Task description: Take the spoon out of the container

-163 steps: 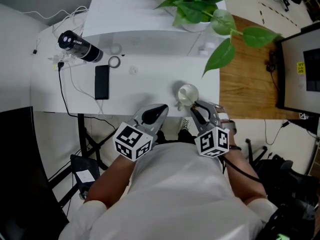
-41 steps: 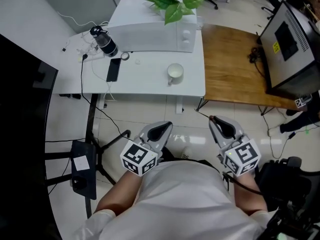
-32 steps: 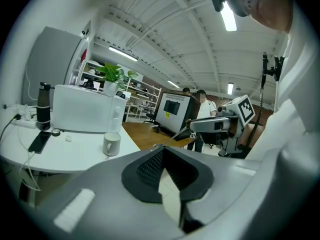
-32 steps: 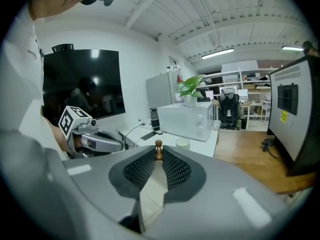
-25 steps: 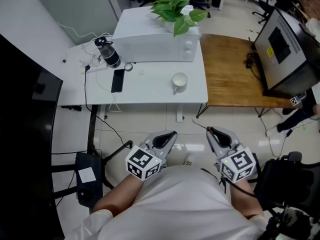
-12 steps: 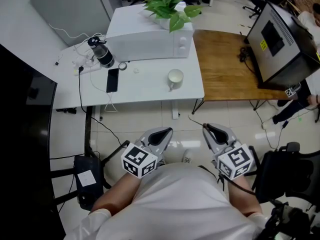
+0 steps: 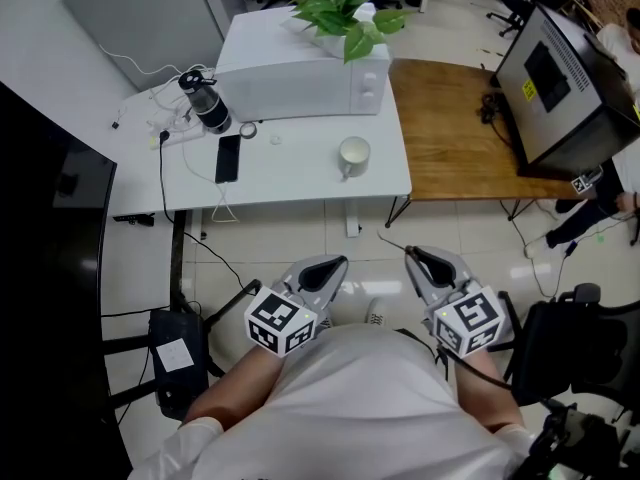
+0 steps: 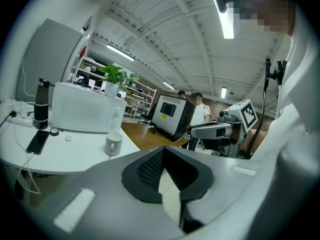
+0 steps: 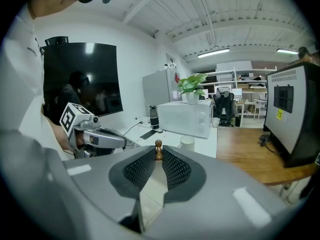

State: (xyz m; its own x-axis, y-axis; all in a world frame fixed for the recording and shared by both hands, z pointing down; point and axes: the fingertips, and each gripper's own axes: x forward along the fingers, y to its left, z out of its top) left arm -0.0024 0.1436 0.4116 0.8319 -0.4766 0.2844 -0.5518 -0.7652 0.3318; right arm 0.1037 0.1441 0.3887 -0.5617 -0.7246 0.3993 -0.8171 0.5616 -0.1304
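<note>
- Head view: the white ceramic mug stands on the white rectangular table, well apart from the 2 grippers. The slim, brown-handled spoon juts from the right gripper.
- Left gripper view: the left gripper has its jaws together, with nothing between them.
- Right gripper view: the jaws are narrow, clamped on the spoon's beaded tip.

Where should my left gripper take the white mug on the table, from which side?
Come from above and pinch the wall of the white mug at its rim, one jaw inside: it stands upright, mouth open. Its handle looks turned toward you, but small.
</note>
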